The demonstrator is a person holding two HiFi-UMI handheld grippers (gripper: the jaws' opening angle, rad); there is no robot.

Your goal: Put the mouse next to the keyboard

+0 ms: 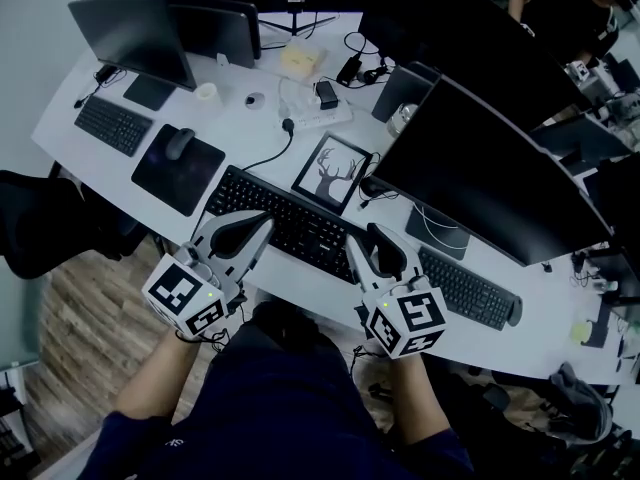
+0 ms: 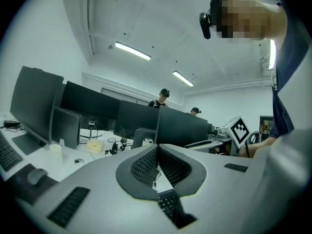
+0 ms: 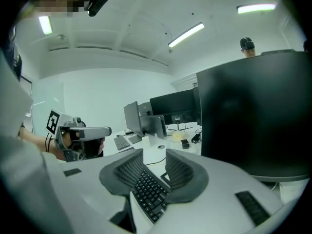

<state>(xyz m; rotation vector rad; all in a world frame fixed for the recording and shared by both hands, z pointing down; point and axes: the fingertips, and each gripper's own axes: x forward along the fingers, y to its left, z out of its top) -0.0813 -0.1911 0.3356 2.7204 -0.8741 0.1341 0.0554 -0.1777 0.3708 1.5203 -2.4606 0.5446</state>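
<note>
White desk (image 1: 235,133) | mouse (image 1: 178,143) left of keyboard (image 1: 290,218) | left gripper (image 2: 156,150) closed, right gripper (image 3: 154,154) half-open, both empty | risk: rounded mouse may slip

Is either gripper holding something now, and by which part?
Nothing is held. The left gripper is shut and empty; the right gripper is open, with only the keyboard seen beyond its jaws.

1. No txt, brand or nr legible anywhere.
2. Only signs: black-white square code markers on left cube (image 1: 188,296) of left gripper (image 1: 258,226) & right cube (image 1: 408,320) of right gripper (image 1: 364,238). Patterns, not letters.
3. Keyboard (image 1: 290,223) at desk's front edge: key legends too small.
4. Deer print (image 1: 332,173) behind it: silhouette, no caption legible.
</note>
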